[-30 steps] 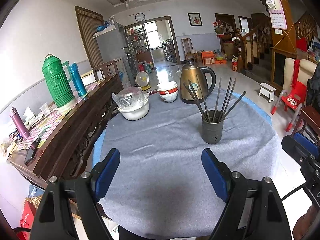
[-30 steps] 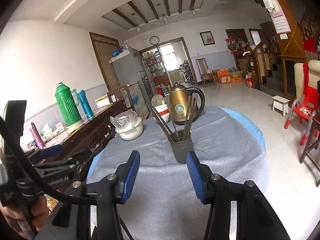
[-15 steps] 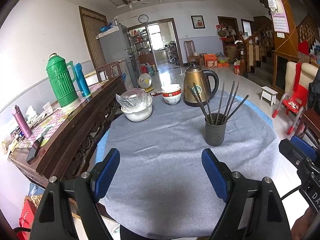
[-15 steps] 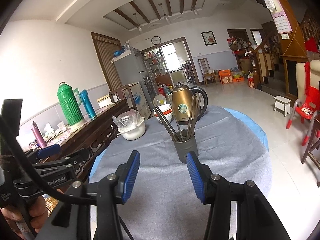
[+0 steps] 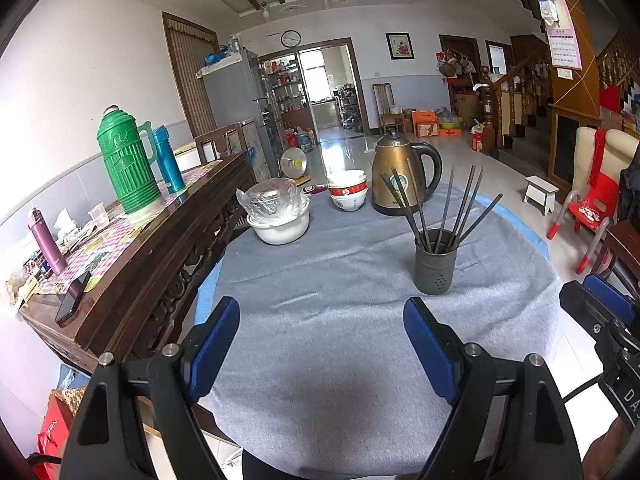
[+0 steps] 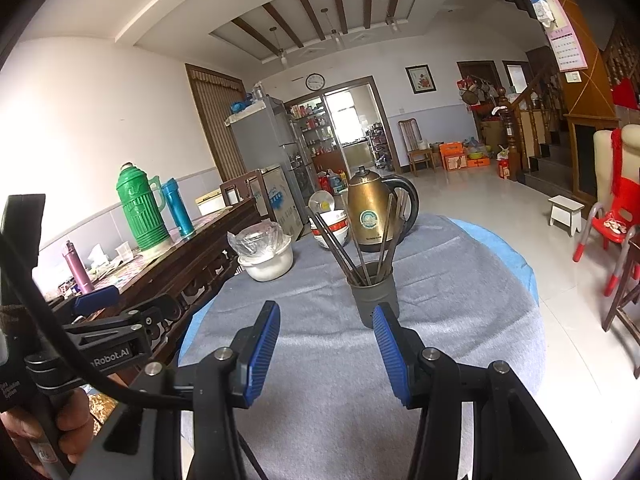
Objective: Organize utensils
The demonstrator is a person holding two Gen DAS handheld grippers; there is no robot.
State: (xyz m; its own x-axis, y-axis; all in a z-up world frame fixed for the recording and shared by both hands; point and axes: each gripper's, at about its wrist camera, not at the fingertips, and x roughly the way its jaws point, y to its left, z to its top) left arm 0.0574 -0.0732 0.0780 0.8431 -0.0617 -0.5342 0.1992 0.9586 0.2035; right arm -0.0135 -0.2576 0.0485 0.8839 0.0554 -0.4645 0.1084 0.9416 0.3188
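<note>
Hardly anything has shifted; both tools, left (image 5: 320,344) and right (image 6: 324,344), hang apart and empty, short of the chopstick holder (image 6: 374,292), seemingly done.

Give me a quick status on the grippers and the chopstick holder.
Left gripper open, empty. Right gripper open, empty, short of the holder. Chopsticks upright in the holder on the grey cloth. Nothing between fingers and holder.

We've got our left gripper (image 5: 320,344) wide open over the grey cloth (image 5: 320,280), chopsticks (image 5: 444,204) upright in their holder (image 5: 435,266).
</note>
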